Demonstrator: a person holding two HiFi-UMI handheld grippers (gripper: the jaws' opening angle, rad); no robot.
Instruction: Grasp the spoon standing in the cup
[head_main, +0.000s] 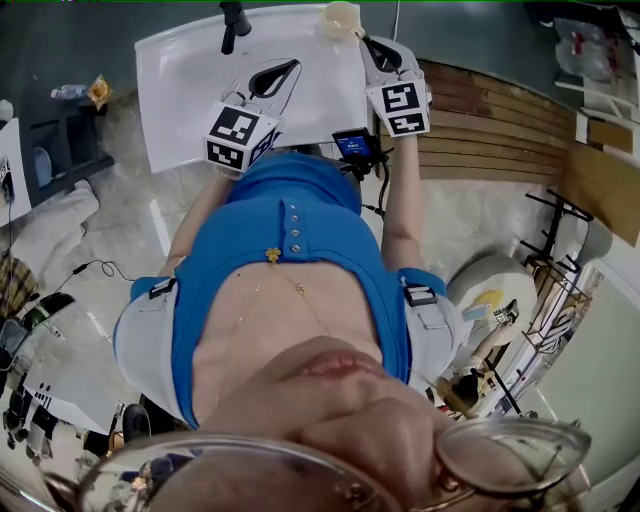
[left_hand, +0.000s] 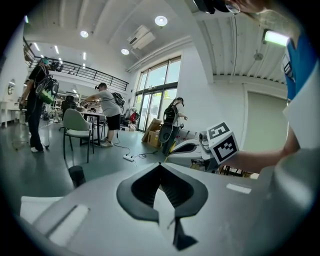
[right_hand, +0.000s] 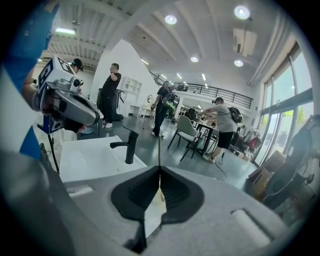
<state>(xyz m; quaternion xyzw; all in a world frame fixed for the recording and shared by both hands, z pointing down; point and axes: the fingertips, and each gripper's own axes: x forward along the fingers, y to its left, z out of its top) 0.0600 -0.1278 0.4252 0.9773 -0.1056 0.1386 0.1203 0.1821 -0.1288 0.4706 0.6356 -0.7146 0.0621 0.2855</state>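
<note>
A: Bright hall, grey floor (left_hand: 40, 167), round ceiling lamps (left_hand: 161, 20). What sits in the right gripper (right_hand: 160, 170)?

B: Its jaws are closed on a thin pale stick, which I take for the handle of the spoon (right_hand: 159, 150). The handle stands upright between the pads and rises past the tips.

A: And the left gripper (left_hand: 161, 167)?

B: Its jaws are pressed together with nothing between them. It points out over the white counter (head_main: 190, 70), beside the right gripper and apart from it.

A: Where is the cup (head_main: 340, 18)?

B: The head view shows it at the far edge of the counter, just beside the right gripper's tips. It is cream-coloured. Whether the spoon's lower end sits inside it, I cannot tell.

A: Anything else on the counter?

B: A black tap (right_hand: 131, 145) stands near the far edge, between the two grippers' tips in the head view.

A: And closer to the camera?

B: The holder's blue top (head_main: 300, 230) fills the middle of the head view, with both forearms reaching up toward the counter.

A: Further out?

B: A pale chair (left_hand: 76, 125) stands at a table, and several people (left_hand: 106, 112) stand about — some with backpacks. Tall windows (left_hand: 155, 95) run along one wall.
</note>
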